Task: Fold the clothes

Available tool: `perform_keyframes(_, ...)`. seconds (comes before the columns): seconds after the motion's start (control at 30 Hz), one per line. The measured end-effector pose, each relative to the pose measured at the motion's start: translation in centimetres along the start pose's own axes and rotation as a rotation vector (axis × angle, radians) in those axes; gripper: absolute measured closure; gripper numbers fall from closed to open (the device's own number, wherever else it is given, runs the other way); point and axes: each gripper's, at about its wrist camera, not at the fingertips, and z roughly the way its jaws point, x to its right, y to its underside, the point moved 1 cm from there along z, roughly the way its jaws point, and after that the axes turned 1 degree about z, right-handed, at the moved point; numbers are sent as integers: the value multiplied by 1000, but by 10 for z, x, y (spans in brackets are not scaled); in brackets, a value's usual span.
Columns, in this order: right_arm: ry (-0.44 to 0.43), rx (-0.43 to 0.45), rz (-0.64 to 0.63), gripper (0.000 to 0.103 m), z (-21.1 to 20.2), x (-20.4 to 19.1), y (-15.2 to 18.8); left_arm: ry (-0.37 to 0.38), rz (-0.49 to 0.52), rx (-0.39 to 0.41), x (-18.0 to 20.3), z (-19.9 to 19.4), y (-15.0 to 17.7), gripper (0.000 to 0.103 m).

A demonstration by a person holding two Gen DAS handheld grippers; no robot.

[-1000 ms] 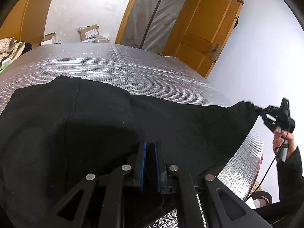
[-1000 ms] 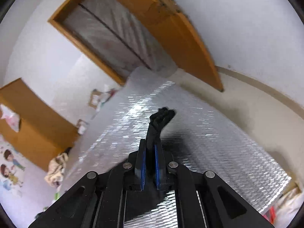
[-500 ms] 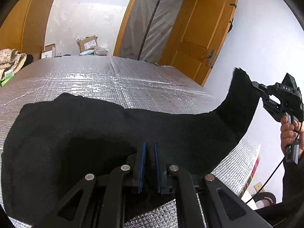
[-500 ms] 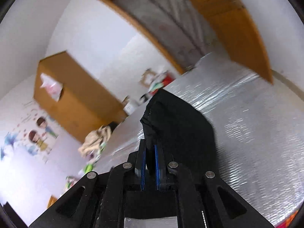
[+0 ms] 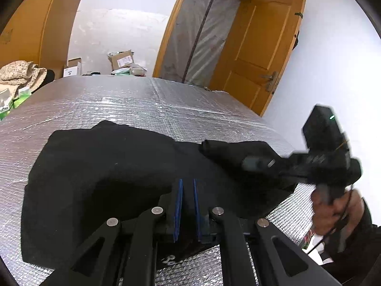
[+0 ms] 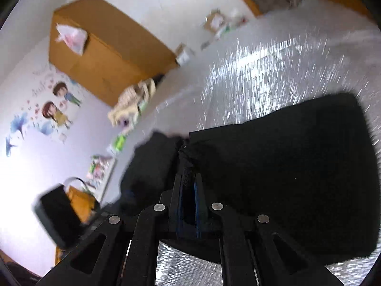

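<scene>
My right gripper (image 6: 188, 176) pinches the black garment (image 5: 107, 166) edge at frame centre to carry it over; my left gripper (image 5: 187, 205), jaws nearly together, pins the near hem.

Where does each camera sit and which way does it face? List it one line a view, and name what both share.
Left wrist: on the left hand-held gripper, facing across the black fabric garment towards the orange wooden door; the person's right hand shows.
Right wrist: on the right hand-held gripper, facing the orange wooden cabinet; blurred.
Shared: the garment, the silver quilted foil table cover.
</scene>
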Motion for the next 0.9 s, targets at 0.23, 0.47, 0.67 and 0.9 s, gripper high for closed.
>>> perform_keyframes(0.23,-78,-109,-57,77,16,-13,19,23,-20,-5,4,0,-1,94)
perform_keyframes(0.47,16,89,-60,77,-64,15,12,120,-47,-16,26,19,-4,91)
perform_keyframes(0.67,105,191,13,77,-108,52,19,99,-67,-69,36,44,-3,75)
perform_keyframes(0.9,125,233,76,76,-117,73,26,9,-77,-122,40,66,3,67)
